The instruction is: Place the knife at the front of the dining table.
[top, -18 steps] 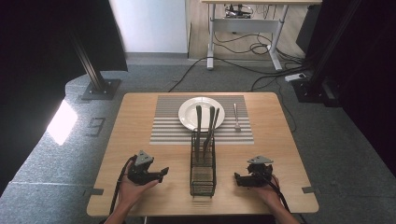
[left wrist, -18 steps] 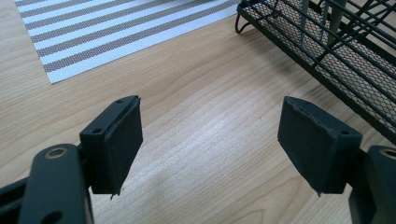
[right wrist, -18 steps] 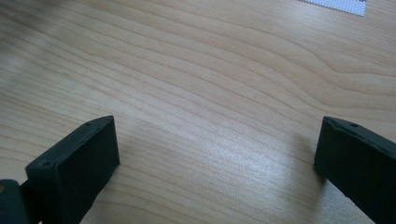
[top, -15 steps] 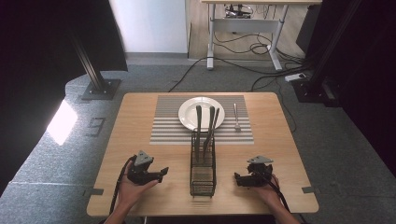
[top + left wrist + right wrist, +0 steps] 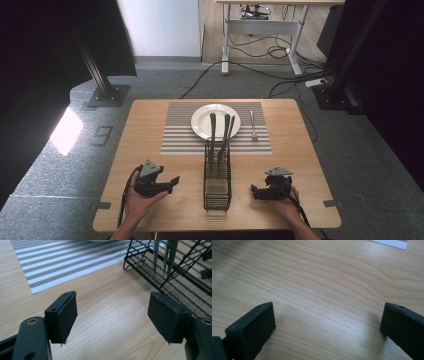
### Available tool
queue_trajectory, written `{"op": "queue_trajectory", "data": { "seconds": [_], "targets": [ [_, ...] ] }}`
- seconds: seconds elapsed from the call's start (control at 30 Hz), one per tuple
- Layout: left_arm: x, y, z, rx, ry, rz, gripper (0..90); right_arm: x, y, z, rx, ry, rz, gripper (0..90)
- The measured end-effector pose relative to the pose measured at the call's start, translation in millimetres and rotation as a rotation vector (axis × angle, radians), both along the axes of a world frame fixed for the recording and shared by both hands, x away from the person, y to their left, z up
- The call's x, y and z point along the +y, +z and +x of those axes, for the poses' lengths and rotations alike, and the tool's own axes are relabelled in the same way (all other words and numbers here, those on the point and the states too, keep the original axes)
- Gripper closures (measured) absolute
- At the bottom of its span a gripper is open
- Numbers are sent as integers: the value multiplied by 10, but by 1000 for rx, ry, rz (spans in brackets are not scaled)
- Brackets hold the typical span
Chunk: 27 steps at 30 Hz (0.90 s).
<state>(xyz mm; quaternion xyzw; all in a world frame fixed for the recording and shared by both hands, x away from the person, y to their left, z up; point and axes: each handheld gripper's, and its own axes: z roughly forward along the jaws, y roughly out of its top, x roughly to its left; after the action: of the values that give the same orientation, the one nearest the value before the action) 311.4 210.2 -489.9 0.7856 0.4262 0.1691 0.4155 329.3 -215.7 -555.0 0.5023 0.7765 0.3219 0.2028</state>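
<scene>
A black wire rack stands at the table's front middle, with three grey utensils upright in its far end. Behind it a white plate lies on a striped placemat, and a fork rests on the mat to the plate's right. My left gripper sits low at the rack's left, open, jaws empty and pointing toward the rack. My right gripper sits to the rack's right, open over bare wood, nothing between its jaws.
The wooden table has bare strips left and right of the mat. A placemat corner shows at the top of the right gripper view. Beyond the table are a black stand base, floor cables and a desk frame.
</scene>
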Motion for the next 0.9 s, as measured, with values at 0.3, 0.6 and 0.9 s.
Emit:
{"op": "queue_trajectory", "data": {
  "seconds": [0.3, 0.6, 0.9],
  "targets": [
    [-11, 115, 2, -23, -8, -39, 230, 4, -9, 1, -11, -3, 6, 0],
    [-106, 268, 39, -49, -35, -66, 227, 10, -12, 4, -14, -6, 7, 0],
    [-214, 425, 92, -64, -47, -101, 229, 14, -13, 5, -15, -7, 5, 0]
  ]
}}
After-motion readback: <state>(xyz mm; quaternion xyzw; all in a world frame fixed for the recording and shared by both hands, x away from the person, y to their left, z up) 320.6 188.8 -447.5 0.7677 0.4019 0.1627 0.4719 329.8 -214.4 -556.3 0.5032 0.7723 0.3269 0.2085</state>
